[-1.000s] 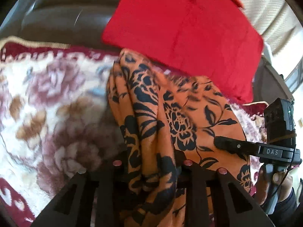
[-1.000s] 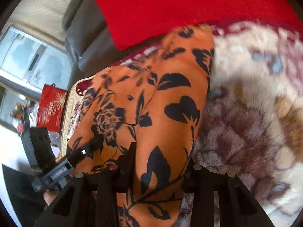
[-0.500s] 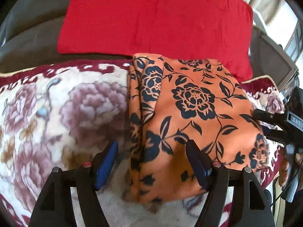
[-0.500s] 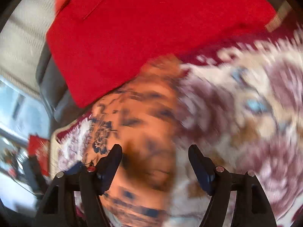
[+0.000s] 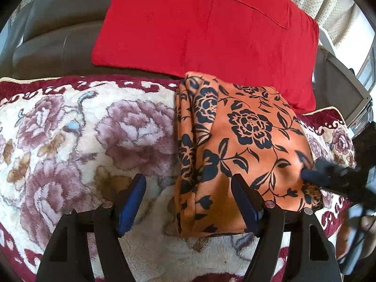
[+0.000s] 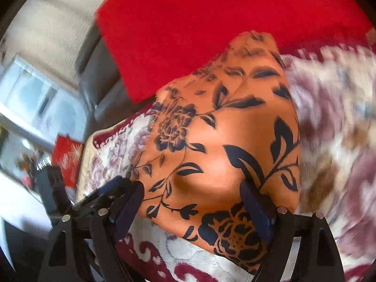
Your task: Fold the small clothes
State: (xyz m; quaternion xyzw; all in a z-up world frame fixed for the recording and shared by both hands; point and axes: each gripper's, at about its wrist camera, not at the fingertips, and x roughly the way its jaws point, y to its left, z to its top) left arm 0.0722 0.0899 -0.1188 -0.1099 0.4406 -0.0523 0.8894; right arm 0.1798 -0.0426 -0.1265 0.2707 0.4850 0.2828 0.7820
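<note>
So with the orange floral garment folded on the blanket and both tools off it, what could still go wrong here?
1. The right tool, its jaws opening, hangs low over the orange garment; pulling away could snag the top layer.
2. The loose folds along its left edge may spread on the plush blanket.
3. The left tool straddles the near corner and might drag it.

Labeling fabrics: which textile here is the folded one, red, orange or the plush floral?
The orange black-flowered cloth: stacked layers at one edge. Red cushion and floral blanket show none.
</note>
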